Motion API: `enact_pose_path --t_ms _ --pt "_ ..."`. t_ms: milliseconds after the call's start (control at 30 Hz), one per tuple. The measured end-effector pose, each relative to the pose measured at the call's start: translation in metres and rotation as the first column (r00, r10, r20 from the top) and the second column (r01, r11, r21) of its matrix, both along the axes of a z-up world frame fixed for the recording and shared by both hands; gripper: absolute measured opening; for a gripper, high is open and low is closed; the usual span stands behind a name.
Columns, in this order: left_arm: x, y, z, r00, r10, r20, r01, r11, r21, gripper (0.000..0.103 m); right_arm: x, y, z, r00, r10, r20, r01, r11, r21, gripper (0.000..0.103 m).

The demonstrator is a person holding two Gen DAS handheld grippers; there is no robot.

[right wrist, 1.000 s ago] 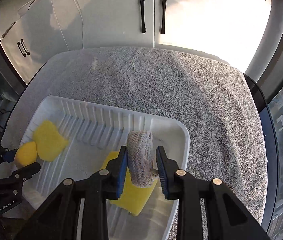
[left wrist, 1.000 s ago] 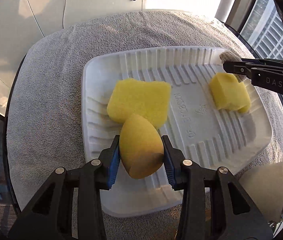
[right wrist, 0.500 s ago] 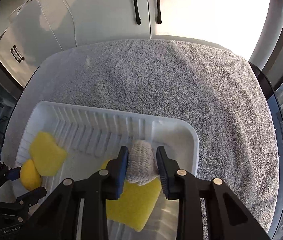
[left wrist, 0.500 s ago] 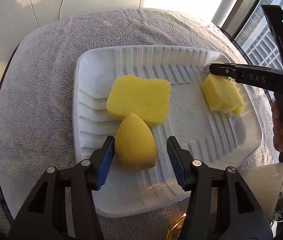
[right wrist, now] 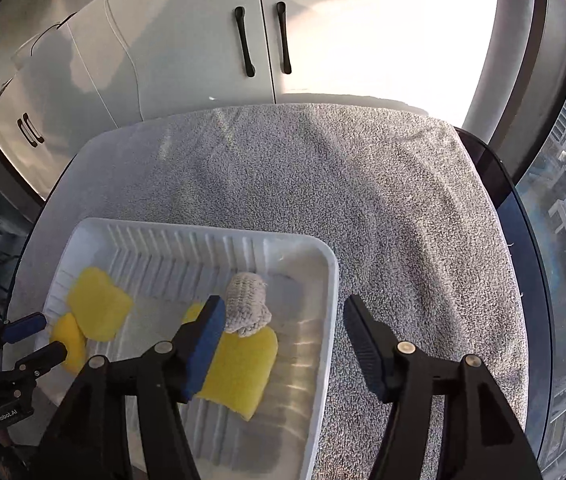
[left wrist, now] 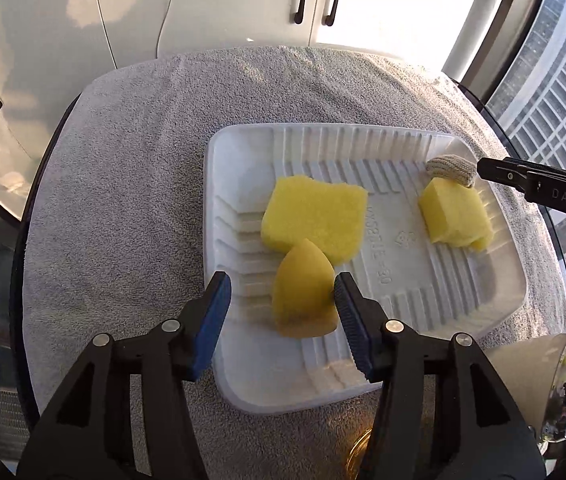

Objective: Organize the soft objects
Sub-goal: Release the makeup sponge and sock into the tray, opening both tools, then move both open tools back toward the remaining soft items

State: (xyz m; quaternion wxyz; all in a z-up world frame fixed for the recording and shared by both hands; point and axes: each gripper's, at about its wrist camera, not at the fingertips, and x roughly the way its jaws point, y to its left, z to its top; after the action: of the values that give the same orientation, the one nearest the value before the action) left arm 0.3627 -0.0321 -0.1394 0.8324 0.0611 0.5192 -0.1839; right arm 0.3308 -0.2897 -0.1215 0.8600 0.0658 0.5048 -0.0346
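So, left gripper point(left wrist: 281, 294): fingers spread, teardrop sponge point(left wrist: 303, 292) loose between them at tray's near edge
right gripper point(right wrist: 283, 322): spread wide, holding nothing
knitted scrubber point(right wrist: 247, 308): far right tray point(right wrist: 333, 280) corner, resting on a yellow sponge point(right wrist: 239, 372)
around: grey towel point(right wrist: 363, 192), white cabinets point(right wrist: 203, 40)

Black claw point(left wrist: 281, 304), blue pads point(left wrist: 212, 320)

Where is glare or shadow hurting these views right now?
Left wrist: cabinet doors blown out upper right; tray and sponges evenly lit. Right wrist: same washout on cabinet; near tray floor shadowed; knitted pad readable. Both bend at edges.
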Motion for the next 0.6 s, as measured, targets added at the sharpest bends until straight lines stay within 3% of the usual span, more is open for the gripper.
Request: enact_pose_path --t_ms 267,600 --pt "-0.008 0.034 0.008 0.995 0.098 0.036 -0.099 0.995 0.014 0.052 -0.034 -0.02 0.003 0.999 -0.04 0.005 0.04 0.999 -0.031 0.064" --pt "-0.03 0.081 0.005 0.984 0.18 0.01 -0.18 0.984 -0.015 0.052 -0.088 -0.042 0.007 0.996 -0.087 0.01 0.087 0.996 -0.028 0.064"
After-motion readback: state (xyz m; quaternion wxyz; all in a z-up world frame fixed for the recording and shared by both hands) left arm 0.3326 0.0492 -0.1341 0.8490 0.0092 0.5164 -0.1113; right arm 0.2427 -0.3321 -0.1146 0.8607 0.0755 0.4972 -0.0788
